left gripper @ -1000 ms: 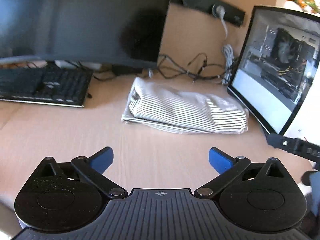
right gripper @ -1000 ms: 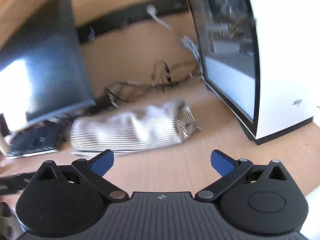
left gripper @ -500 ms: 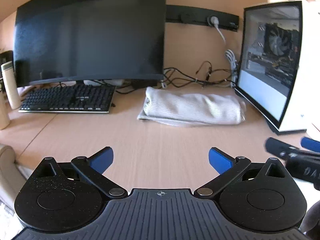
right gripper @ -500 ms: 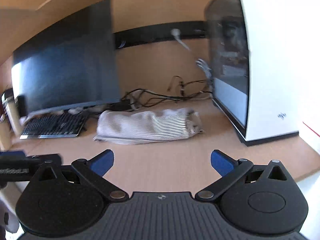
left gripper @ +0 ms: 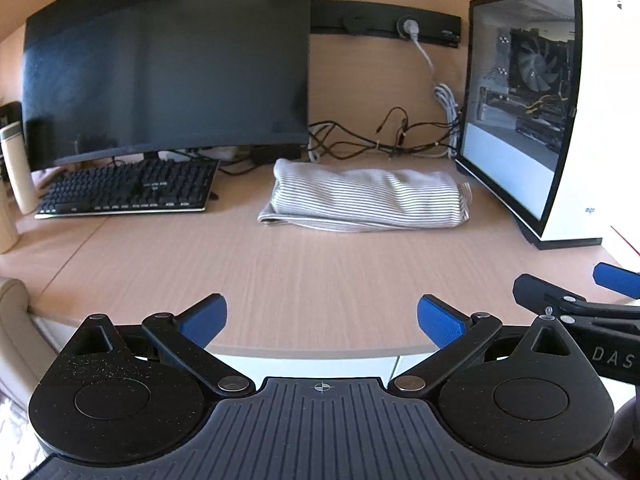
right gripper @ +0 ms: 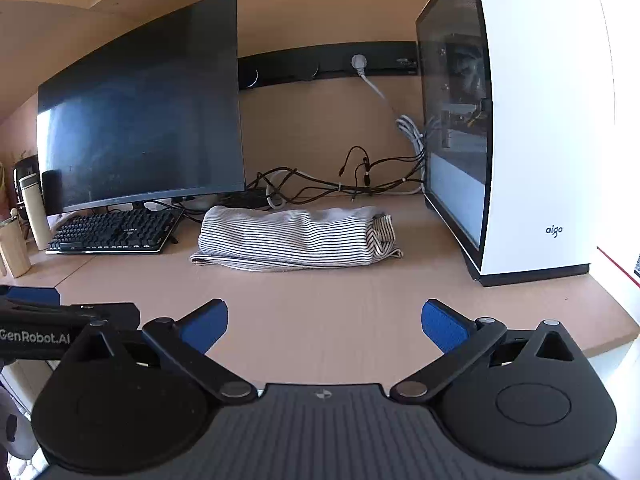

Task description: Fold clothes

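The grey-and-white striped cloth garment [left gripper: 366, 202] lies folded on the pale wooden desk [left gripper: 304, 272]; left claw [left gripper: 322, 316] and right claw [right gripper: 324, 320] gape wide, empty. Folding looks finished; nothing further seems needed.

Left tongs [left gripper: 322, 316] spread wide, empty; right tongs [right gripper: 325, 320] likewise, level alongside.

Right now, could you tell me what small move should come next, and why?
Probably none beyond setting both tools down: the striped garment already lies folded on the desk, and the left tool and right tool are open, empty and well short of it.
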{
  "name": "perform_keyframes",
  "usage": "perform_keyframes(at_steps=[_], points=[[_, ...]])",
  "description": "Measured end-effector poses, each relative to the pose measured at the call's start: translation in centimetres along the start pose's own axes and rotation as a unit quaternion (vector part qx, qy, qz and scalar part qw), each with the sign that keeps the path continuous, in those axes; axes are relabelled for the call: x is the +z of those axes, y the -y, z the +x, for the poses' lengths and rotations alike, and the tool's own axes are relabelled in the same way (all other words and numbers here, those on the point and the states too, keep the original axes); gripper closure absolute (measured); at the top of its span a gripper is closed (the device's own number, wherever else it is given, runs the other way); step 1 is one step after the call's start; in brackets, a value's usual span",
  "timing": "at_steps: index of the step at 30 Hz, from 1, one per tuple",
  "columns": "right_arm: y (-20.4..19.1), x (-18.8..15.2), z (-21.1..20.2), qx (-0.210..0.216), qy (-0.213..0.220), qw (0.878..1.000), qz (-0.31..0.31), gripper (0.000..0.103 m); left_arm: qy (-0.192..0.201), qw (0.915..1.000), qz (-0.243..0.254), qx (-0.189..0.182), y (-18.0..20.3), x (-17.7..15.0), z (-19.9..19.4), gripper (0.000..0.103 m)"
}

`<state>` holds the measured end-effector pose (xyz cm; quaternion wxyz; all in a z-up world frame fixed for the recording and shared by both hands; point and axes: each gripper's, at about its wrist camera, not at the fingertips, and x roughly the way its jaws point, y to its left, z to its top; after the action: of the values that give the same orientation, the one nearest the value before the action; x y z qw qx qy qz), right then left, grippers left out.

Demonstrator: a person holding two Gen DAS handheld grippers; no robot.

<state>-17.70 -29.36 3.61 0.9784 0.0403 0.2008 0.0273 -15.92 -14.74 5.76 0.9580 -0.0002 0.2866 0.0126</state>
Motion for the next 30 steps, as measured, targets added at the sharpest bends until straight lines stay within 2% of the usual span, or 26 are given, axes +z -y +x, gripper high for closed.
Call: perform_keyframes(at_steps=[14, 25, 30], points=[[0.63, 0.05, 0.15, -0.012, -0.007, 1.000, 0.013, 0.000, 0.002, 0.9998, 0.001, -0.018, 0.58, 0.21, -0.01, 0.000], [0.18, 0.14, 0.19, -0.009, -0.006, 1.000, 0.012, 0.000, 0.003, 0.9998, -0.006, -0.020, -0.03, 0.17, 0.03, 0.000], [0.00, 0.19, 0.14, -0.009, -0.002, 1.000, 0.012, 0.000, 0.011, 0.9999, -0.003, -0.007, -0.01, 0.04, -0.26, 0.000]])
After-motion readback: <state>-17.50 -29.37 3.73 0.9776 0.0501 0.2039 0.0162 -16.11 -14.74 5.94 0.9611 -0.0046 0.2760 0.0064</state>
